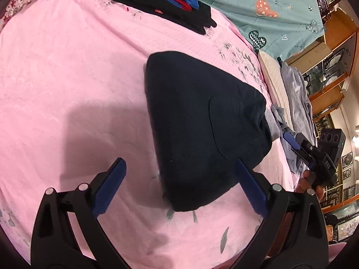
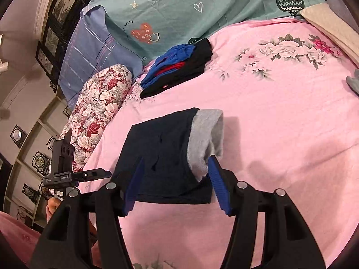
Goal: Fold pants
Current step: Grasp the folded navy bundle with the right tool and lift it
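Where the navy pants (image 2: pixel 166 157) pass between the right gripper (image 2: pixel 177 179) pads, the fold's near edge is hidden, yet the jaws stand partly apart, clamped on the cloth by its grey waistband (image 2: pixel 206 139). Across the pink sheet (image 1: pixel 67 89) the left gripper (image 1: pixel 179 186) hangs with jaws wide and empty, one finger over the bundle. Behind lie folded clothes (image 1: pixel 161 2), a teal quilt (image 2: pixel 179 4) and a floral pillow (image 2: pixel 98 103); dark shelves blur at the edges.
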Demonstrator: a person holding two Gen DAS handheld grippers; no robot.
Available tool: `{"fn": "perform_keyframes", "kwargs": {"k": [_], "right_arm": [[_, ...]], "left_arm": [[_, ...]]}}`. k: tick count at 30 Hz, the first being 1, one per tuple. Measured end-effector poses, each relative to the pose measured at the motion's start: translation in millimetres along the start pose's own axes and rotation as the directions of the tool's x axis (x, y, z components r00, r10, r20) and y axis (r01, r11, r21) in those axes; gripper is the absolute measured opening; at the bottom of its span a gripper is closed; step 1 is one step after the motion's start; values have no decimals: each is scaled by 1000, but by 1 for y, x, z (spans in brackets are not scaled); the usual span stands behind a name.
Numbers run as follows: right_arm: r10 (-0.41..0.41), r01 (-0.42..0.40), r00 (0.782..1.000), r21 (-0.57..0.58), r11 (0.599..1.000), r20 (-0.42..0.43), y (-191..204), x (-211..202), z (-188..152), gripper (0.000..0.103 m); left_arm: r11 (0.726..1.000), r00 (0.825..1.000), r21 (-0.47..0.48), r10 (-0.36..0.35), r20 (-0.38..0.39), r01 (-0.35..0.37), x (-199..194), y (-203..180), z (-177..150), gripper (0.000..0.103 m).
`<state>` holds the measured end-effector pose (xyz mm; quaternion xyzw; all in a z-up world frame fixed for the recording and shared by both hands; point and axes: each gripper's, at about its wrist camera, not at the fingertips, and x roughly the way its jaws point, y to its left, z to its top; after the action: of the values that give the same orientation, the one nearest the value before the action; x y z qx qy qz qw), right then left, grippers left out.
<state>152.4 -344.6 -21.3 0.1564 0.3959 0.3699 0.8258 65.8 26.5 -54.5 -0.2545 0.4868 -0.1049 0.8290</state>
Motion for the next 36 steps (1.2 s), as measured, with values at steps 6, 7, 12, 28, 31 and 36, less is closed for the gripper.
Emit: {"fn": "perform_keyframes", "kwargs": {"k": [6,7,12,28,31,36], "right_arm": [[123,-120,990,43,992,-64,-21,9,24,59],[143,-138,986,58,989,-81,-26,11,30,62],[205,-177,960,156,972,-189,-56,35,58,66],[458,-324,741,336,885,-492,-83,143,82,66],[491,-366,713,332,869,-501,-73,153,84,73],[483,-388,725,289,875,-491,-69,147,81,72]], "left_arm": [[1000,1000,-11,25,-17,-25,14,-11,2,98],[999,999,-23,30,-19,-31,16,-11,3,98],[997,999,-59,47,-9,-47,21,-11,3,98],[983,984,-63,-173,-32,171,44,-6,21,101],[975,976,-66,-214,-33,212,48,-3,25,101],[961,964,-81,-265,-19,263,41,5,21,95]]}}
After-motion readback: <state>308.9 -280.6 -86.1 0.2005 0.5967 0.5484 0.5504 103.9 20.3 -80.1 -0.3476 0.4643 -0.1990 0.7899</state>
